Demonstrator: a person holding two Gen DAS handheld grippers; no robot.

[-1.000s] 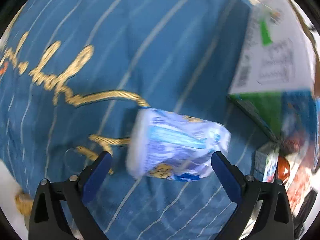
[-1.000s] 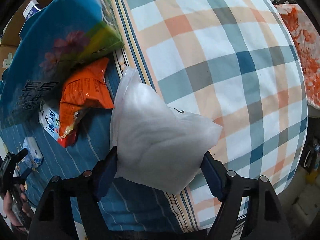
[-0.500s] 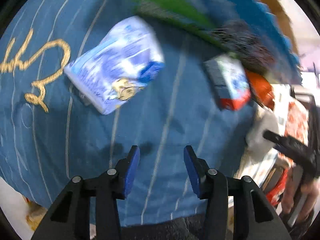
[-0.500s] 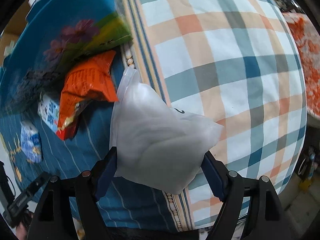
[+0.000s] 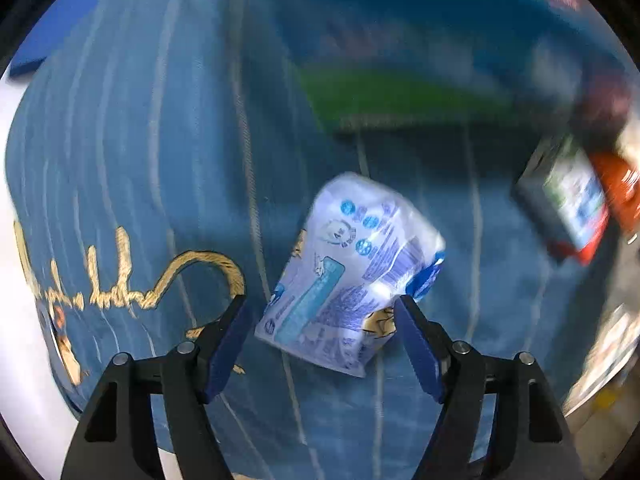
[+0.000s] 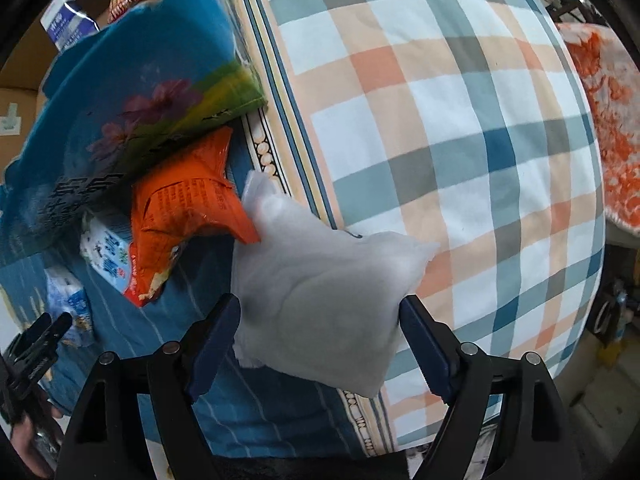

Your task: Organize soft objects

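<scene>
A white and blue tissue pack (image 5: 348,276) lies on the blue striped bedcover (image 5: 152,152). My left gripper (image 5: 320,316) is open, its fingers on either side of the pack's near end. In the right wrist view, my right gripper (image 6: 320,320) is shut on a white stuffing-filled bag (image 6: 324,268) and holds it above the bed. The tissue pack also shows there at the far left (image 6: 68,304), with the left gripper (image 6: 36,344) beside it.
An orange snack bag (image 6: 188,208) lies on a small white-blue pack (image 6: 108,256), under a large blue flowered bag (image 6: 132,92). A checked pillow (image 6: 460,140) fills the right. A milk carton (image 6: 68,20) and a cardboard box stand at the far left.
My left gripper has swung back over the tissue pack and opened wider around it. My right gripper keeps holding the white bag, almost unmoved.
</scene>
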